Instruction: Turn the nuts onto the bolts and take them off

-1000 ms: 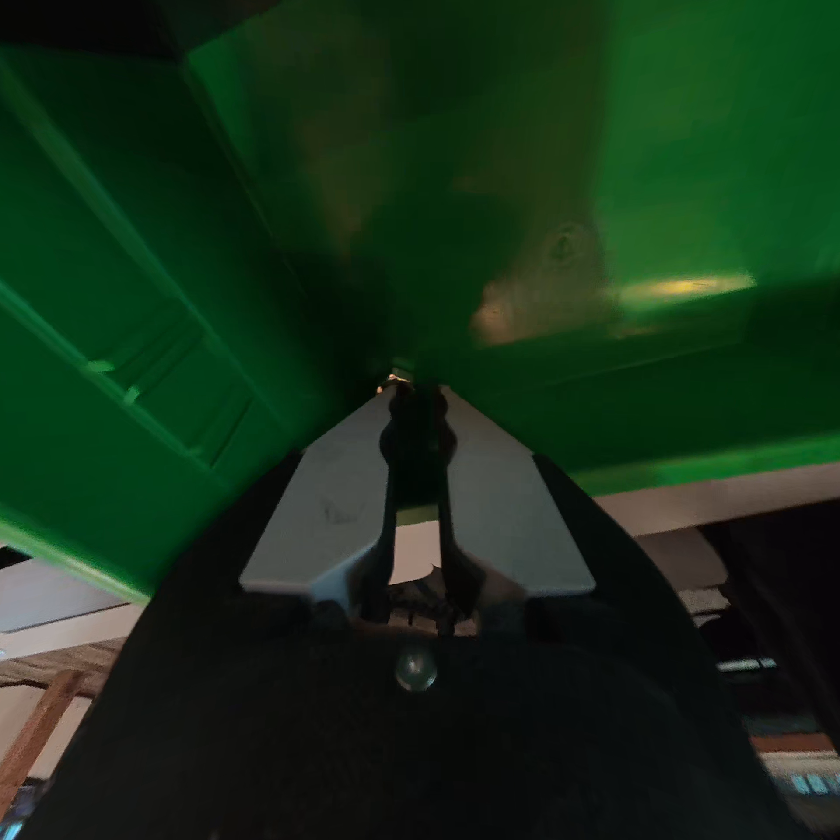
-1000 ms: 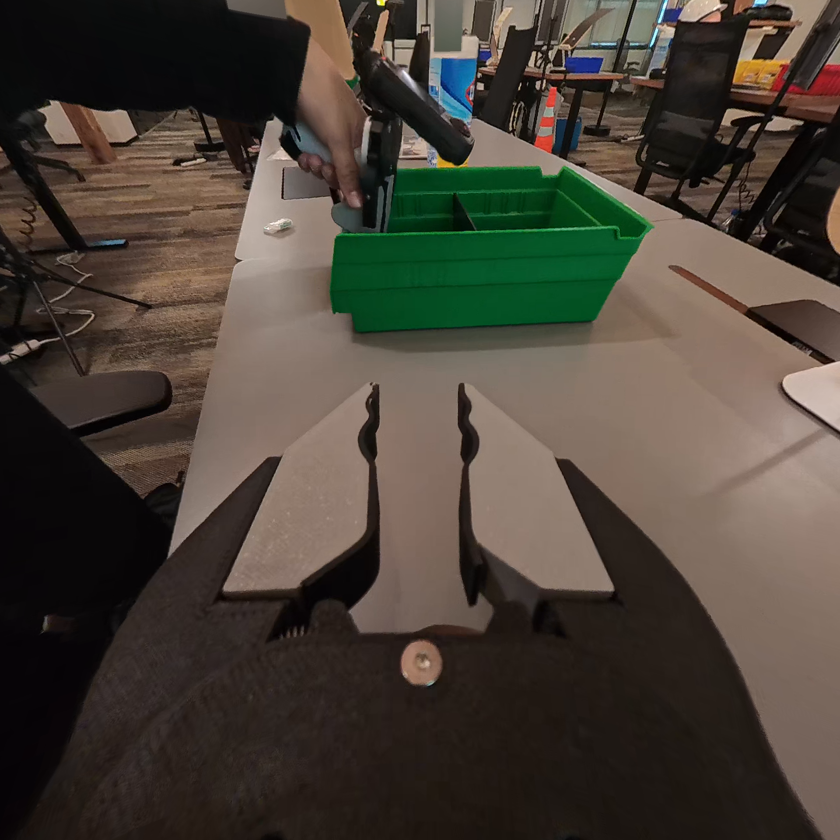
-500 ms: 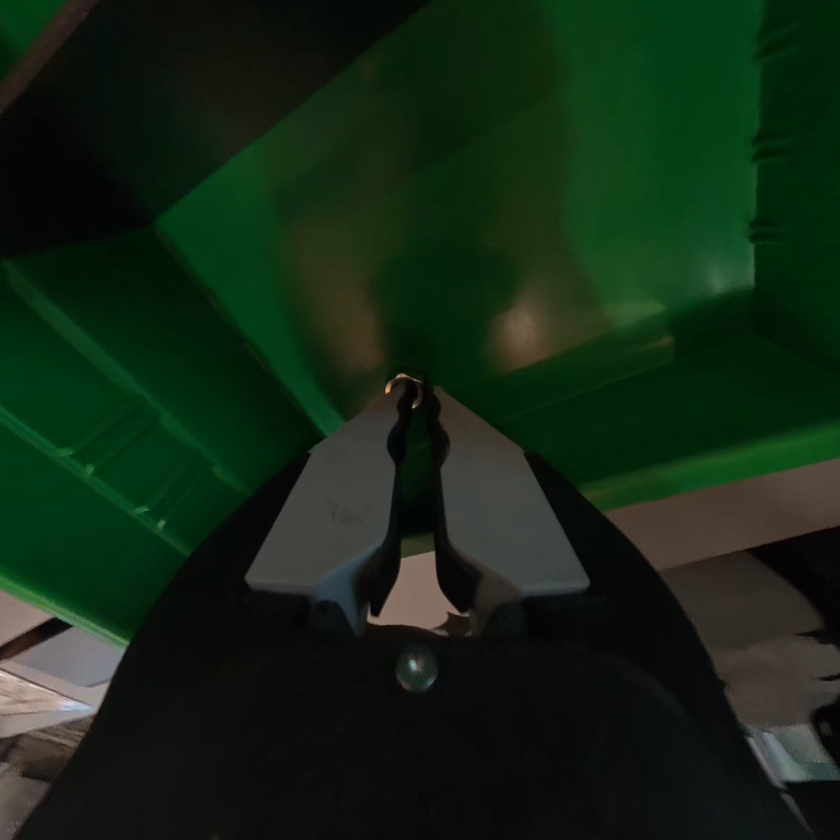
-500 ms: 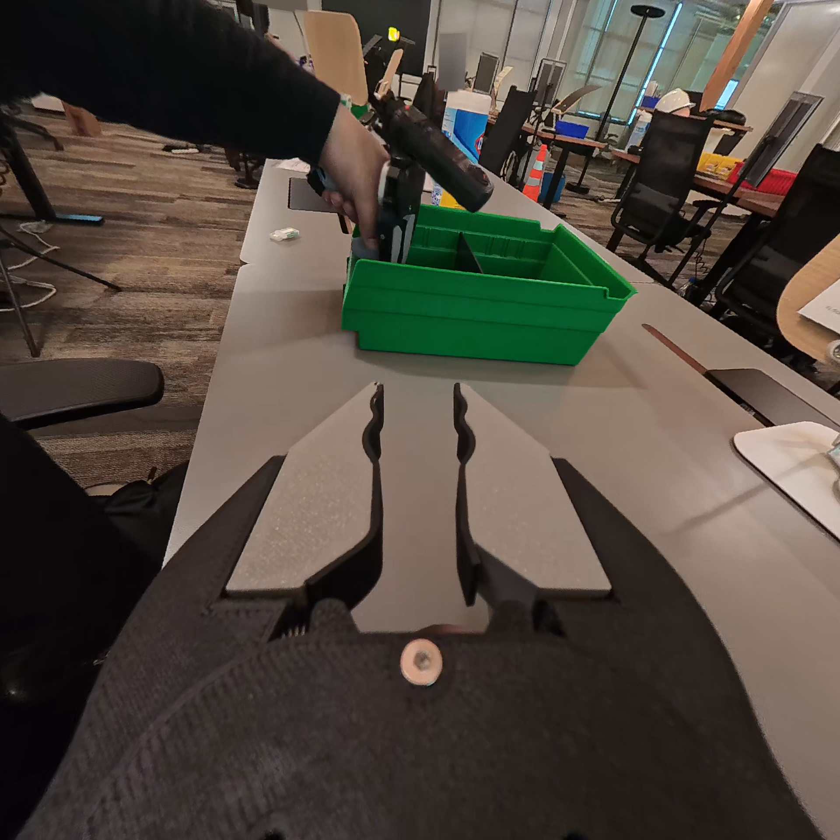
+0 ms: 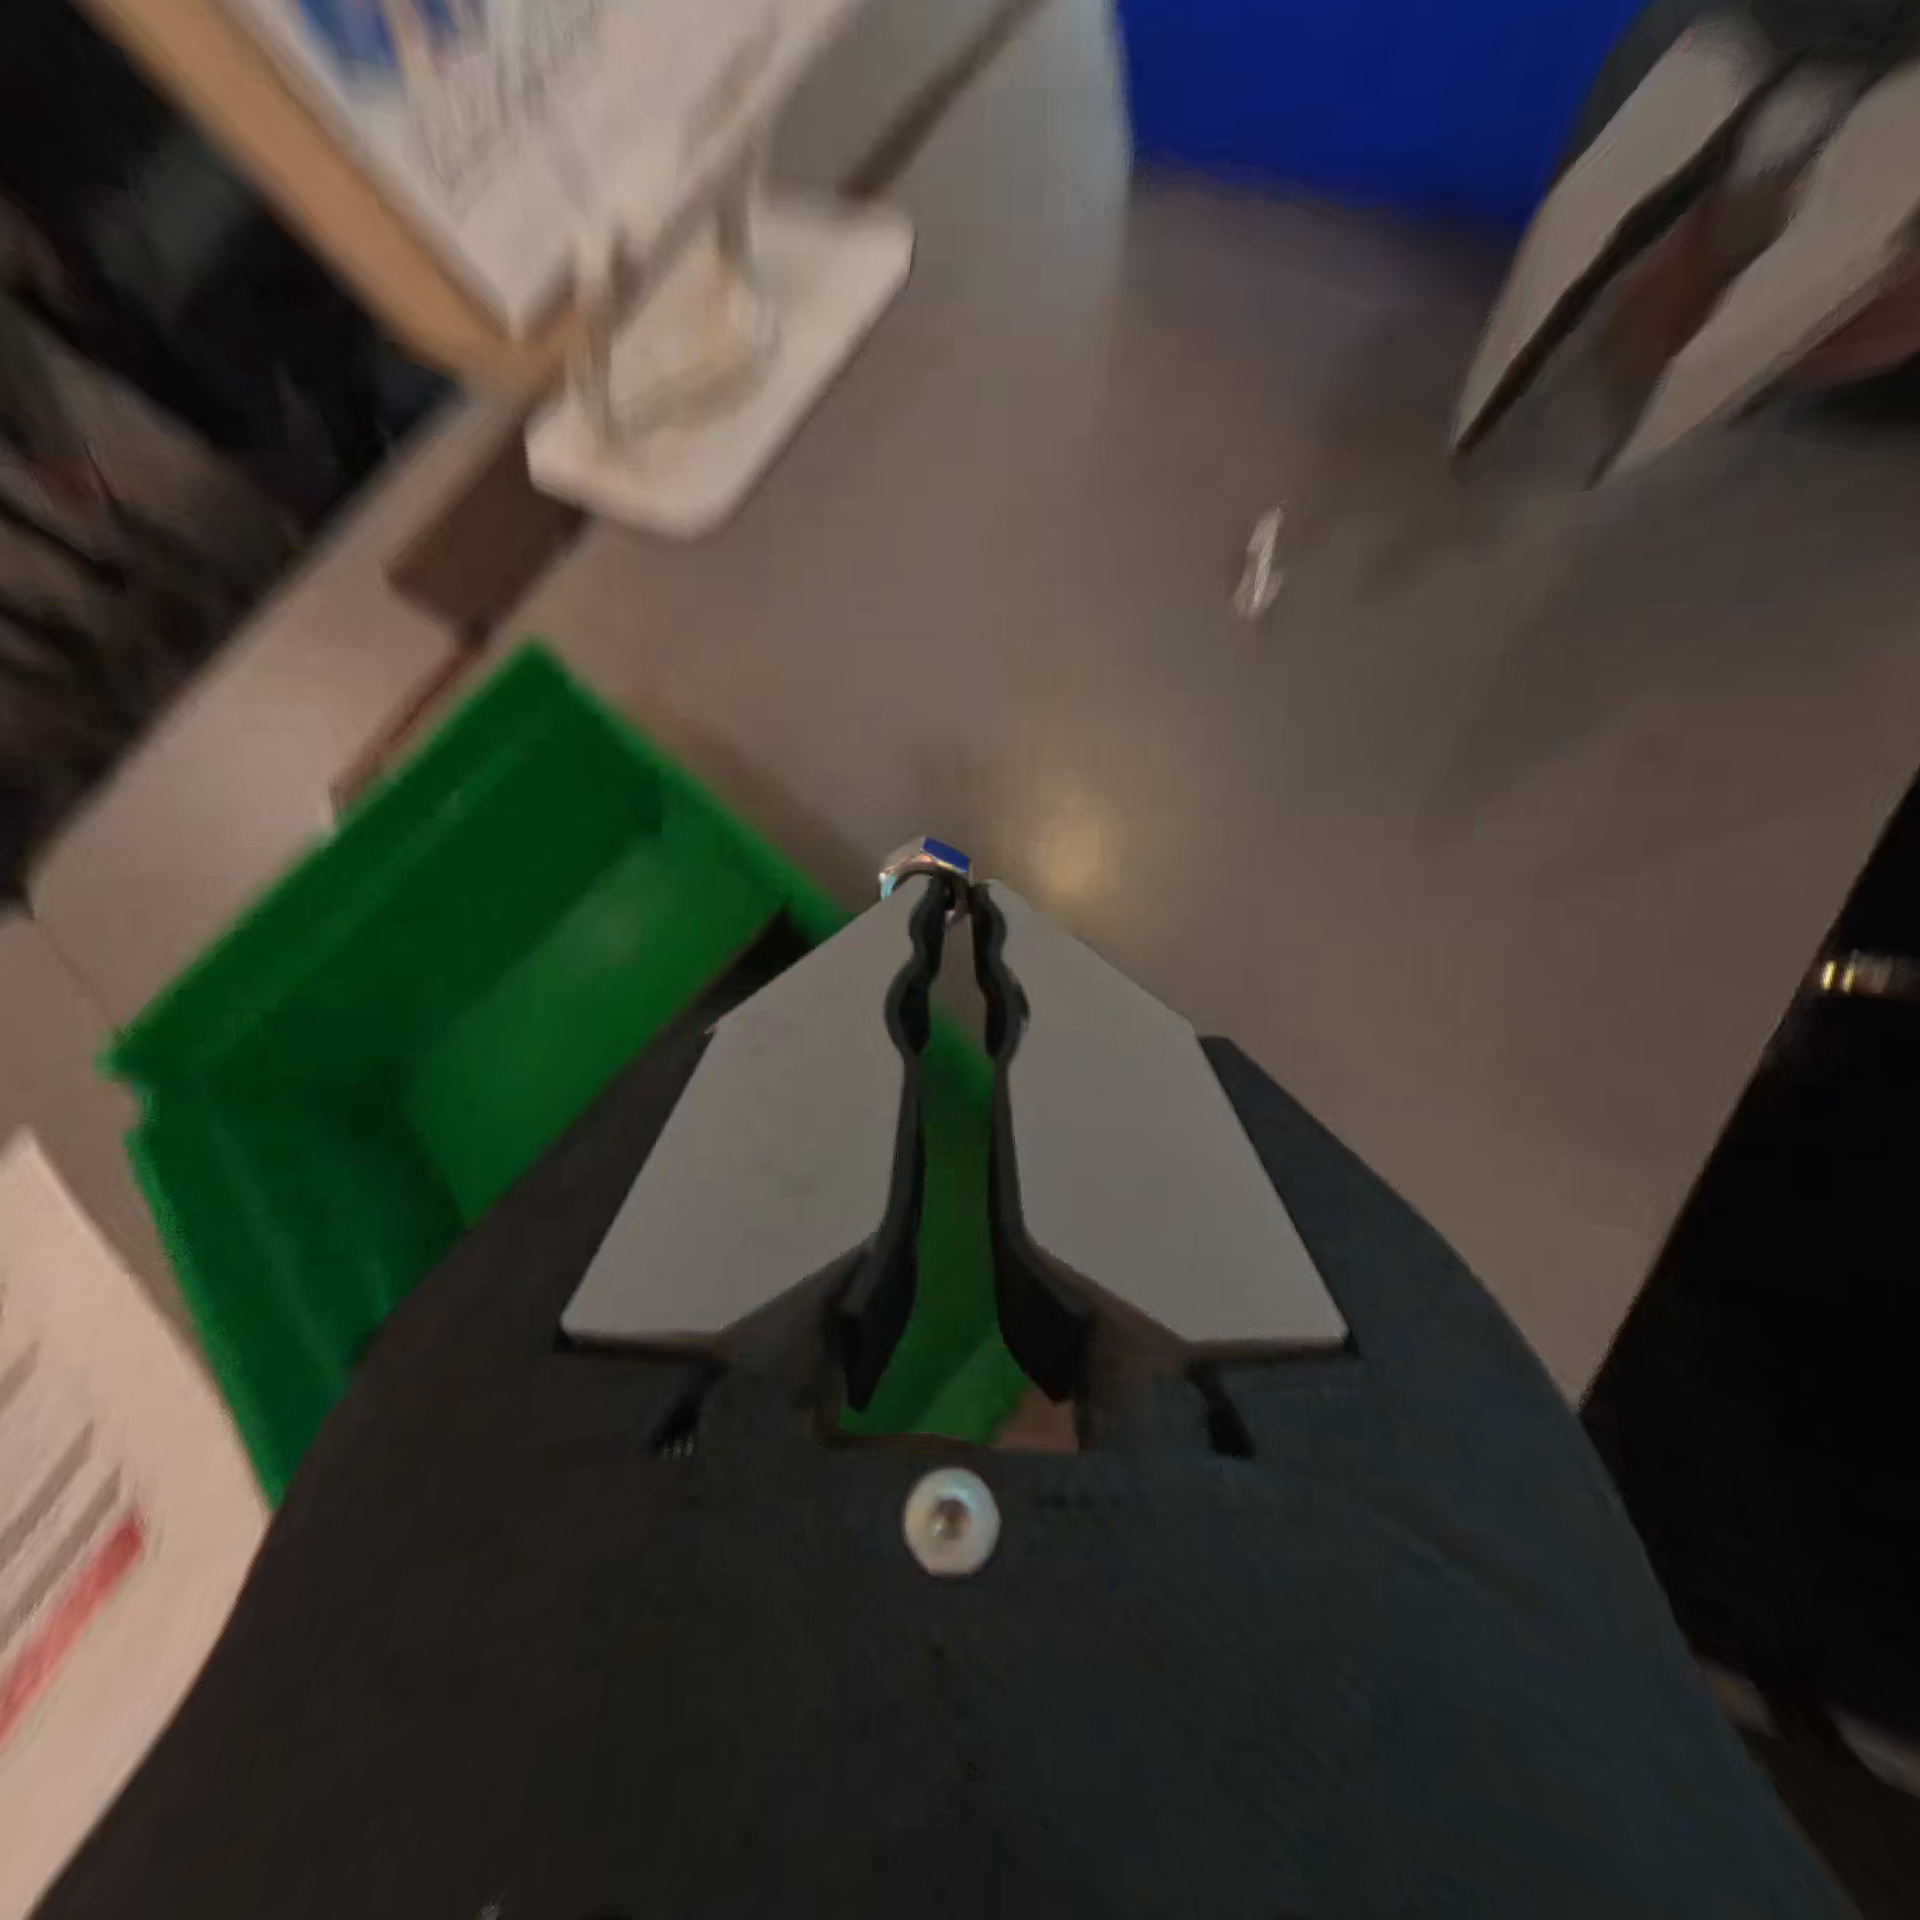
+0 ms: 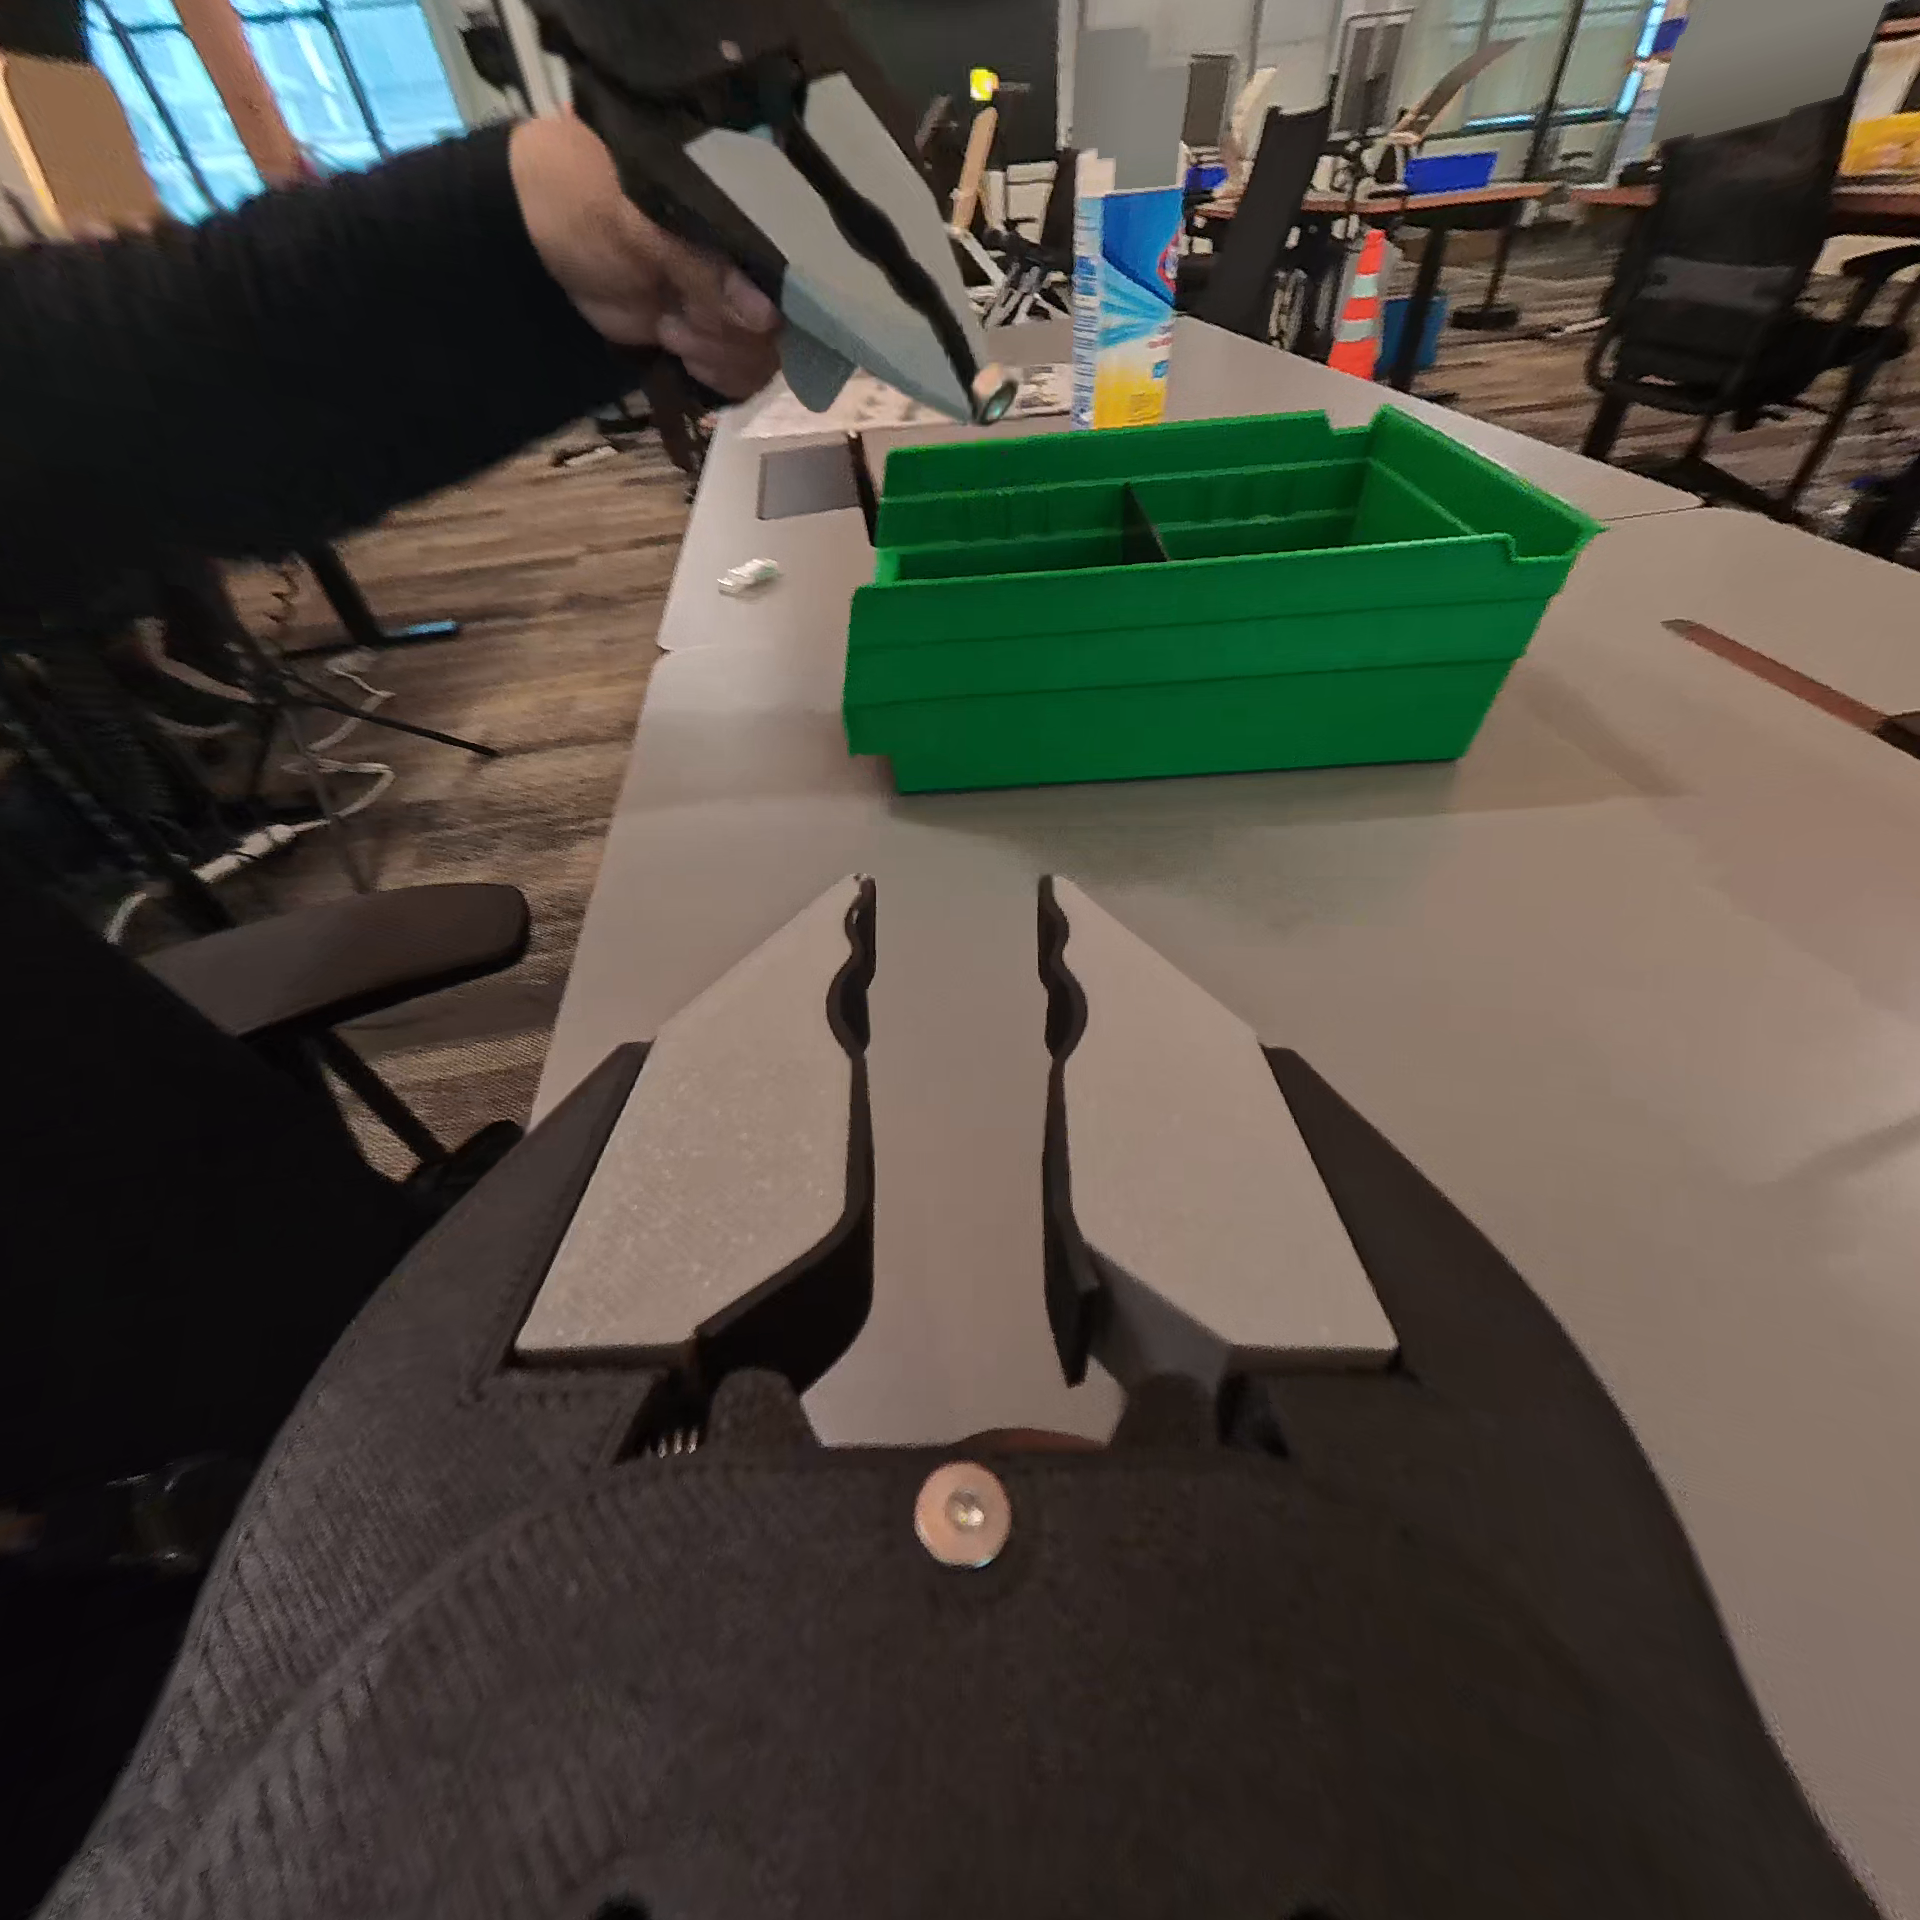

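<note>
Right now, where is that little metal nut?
The nut is pinched in the left gripper fingertips, held in the air above the green bin's near-left corner in the right wrist view.

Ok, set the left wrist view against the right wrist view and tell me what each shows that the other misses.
Only the left wrist view shows a small metal piece lying on the grey table, and a white stand beyond it.

Only the right wrist view shows the person's hand holding the left gripper, the bin's black divider, a blue and yellow canister and an orange cone.

Both show the green bin, the nut pinched at the left gripper's tips, and the open right gripper.
</note>
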Demonstrator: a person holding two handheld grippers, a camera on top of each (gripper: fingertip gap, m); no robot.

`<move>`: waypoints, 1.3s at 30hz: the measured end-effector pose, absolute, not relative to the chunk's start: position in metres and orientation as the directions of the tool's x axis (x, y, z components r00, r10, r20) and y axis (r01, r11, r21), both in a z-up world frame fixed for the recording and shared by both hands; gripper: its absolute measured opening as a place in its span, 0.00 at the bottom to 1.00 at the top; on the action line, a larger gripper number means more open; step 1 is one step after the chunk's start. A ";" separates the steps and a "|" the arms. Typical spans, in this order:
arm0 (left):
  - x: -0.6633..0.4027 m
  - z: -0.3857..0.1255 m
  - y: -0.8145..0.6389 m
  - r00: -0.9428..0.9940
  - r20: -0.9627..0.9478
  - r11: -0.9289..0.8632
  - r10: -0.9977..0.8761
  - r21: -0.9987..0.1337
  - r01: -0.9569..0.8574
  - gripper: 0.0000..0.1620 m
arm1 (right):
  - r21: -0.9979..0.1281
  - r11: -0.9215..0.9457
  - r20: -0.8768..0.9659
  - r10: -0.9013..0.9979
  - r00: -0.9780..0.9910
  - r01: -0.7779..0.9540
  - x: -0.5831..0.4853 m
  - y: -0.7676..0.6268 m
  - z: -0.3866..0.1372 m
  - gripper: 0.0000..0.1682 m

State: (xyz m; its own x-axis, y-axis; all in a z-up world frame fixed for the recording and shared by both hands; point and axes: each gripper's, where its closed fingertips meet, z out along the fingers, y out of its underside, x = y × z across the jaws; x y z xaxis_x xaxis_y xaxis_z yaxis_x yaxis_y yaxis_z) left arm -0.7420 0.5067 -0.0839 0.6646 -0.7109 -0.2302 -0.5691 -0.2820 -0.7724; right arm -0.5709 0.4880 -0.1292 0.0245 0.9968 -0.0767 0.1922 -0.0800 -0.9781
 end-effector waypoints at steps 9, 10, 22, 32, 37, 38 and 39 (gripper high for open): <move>-0.572 -0.063 0.461 0.349 -0.489 0.405 -0.799 -0.868 -0.287 0.02 | -0.994 -0.106 -0.108 0.981 -0.159 0.020 -0.549 0.470 -0.081 0.19; -0.563 -0.063 0.458 0.332 -0.478 0.426 -0.813 -0.877 -0.221 0.02 | -0.992 -0.123 -0.119 0.978 -0.171 -0.009 -0.545 0.471 -0.075 0.18; -0.539 -0.089 0.473 0.394 -0.536 0.520 -0.746 -0.839 -0.158 0.02 | -0.970 -0.244 -0.240 0.957 -0.166 -0.003 -0.546 0.484 -0.081 0.13; -0.540 -0.096 0.479 0.411 -0.579 0.551 -0.704 -0.811 -0.199 0.02 | -0.946 -0.318 -0.324 0.926 -0.193 0.062 -0.557 0.480 -0.095 0.09; -0.540 -0.097 0.478 0.414 -0.584 0.556 -0.698 -0.807 -0.201 0.02 | -0.936 -0.348 -0.352 0.912 -0.211 0.059 -0.557 0.480 -0.095 0.09; -0.540 -0.097 0.478 0.414 -0.582 0.555 -0.700 -0.808 -0.198 0.02 | -0.935 -0.350 -0.354 0.910 -0.216 0.058 -0.557 0.479 -0.095 0.09; -0.540 -0.096 0.478 0.415 -0.582 0.555 -0.700 -0.808 -0.197 0.01 | -0.934 -0.354 -0.357 0.908 -0.220 0.057 -0.557 0.479 -0.095 0.09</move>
